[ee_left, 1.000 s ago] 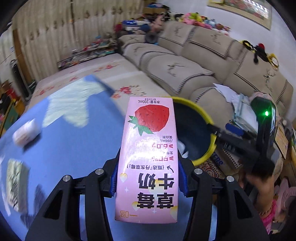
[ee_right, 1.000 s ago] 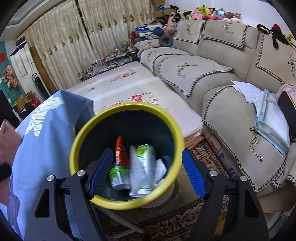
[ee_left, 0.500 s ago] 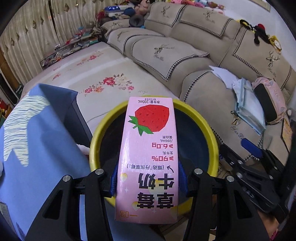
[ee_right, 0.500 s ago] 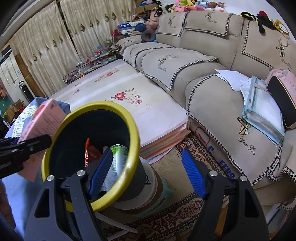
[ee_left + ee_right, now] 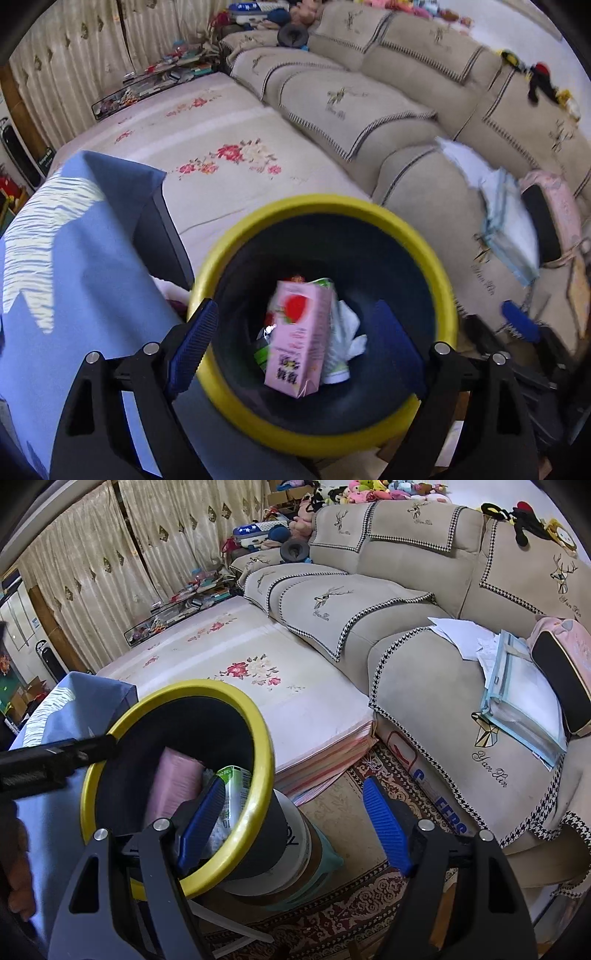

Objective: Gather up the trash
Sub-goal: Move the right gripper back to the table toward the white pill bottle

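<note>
A: Where's the milk carton [image 5: 299,336]?
B: In the yellow-rimmed bin [image 5: 443,295], standing on end among other rubbish, straight below the left claw [image 5: 295,339], whose jaws are opening, nothing between.
A: Right claw [image 5: 295,823]?
B: Apart, empty, straddling the bin's rim.

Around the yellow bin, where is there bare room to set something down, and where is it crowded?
Free: the floral mat between the bin and the sofa, and the sofa's middle seat cushion. Crowded: inside the bin, where the pink carton lies on other trash; the sofa seat under papers; the far shelf by the curtains.
</note>
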Motion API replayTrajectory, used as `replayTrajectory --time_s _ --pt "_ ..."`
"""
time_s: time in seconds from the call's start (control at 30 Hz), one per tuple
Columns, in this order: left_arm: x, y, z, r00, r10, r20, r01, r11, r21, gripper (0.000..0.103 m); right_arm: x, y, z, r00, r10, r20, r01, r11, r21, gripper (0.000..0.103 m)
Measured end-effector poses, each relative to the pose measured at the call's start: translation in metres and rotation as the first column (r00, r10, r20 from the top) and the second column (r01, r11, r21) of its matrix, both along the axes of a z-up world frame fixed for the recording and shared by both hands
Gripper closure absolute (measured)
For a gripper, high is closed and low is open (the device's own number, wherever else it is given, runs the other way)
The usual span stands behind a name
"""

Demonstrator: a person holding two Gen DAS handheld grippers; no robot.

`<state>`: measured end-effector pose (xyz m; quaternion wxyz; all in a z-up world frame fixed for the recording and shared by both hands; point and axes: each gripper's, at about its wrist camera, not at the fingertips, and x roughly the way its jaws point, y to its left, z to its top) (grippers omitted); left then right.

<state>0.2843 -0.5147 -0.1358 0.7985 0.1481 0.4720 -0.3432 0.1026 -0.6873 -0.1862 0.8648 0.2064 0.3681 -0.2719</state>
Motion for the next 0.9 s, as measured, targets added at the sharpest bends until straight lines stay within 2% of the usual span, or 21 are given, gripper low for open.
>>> replayTrajectory --time_s 0.1,0.23,0.33,0.47,0.53,0.63,0.77,0.9 --pt "-0.010 0.038 0.031 0.999 0.021 0.035 -0.018 0.996 -0.090 0.013 0.000 0.005 0.004 1.000 0.009 0.006 -0.009 1.000 -0.006 0.030" --pt "-0.031 0.108 0.070 0.988 0.072 0.138 -0.044 0.980 -0.194 0.007 0.001 0.016 0.009 1.000 0.024 0.009 -0.024 1.000 -0.012 0.030" --pt "-0.046 0.166 0.091 0.966 0.132 0.222 -0.081 0.970 -0.228 0.005 0.005 0.028 0.013 0.999 0.043 0.009 -0.043 0.999 -0.017 0.030" --pt "-0.056 0.251 0.103 0.938 0.231 0.257 -0.164 0.952 -0.257 0.005 0.013 0.047 0.020 0.997 0.077 0.006 -0.076 0.997 -0.029 0.030" --pt "-0.058 0.290 0.106 0.912 0.300 0.279 -0.222 0.935 -0.278 0.005 0.020 0.058 0.024 0.995 0.100 0.002 -0.100 0.994 -0.042 0.030" --pt "-0.062 0.359 0.113 0.841 0.428 0.331 -0.323 0.888 -0.326 0.005 0.030 0.078 0.033 0.990 0.139 -0.001 -0.139 0.988 -0.060 0.029" --pt "-0.059 0.433 0.111 0.749 0.551 0.368 -0.446 0.830 -0.335 0.005 0.043 0.106 0.042 0.983 0.185 -0.011 -0.186 0.978 -0.092 0.028" --pt "-0.050 0.488 0.100 0.681 0.630 0.373 -0.532 0.776 -0.340 0.005 0.062 0.142 0.050 0.968 0.251 -0.026 -0.252 0.961 -0.115 0.027"
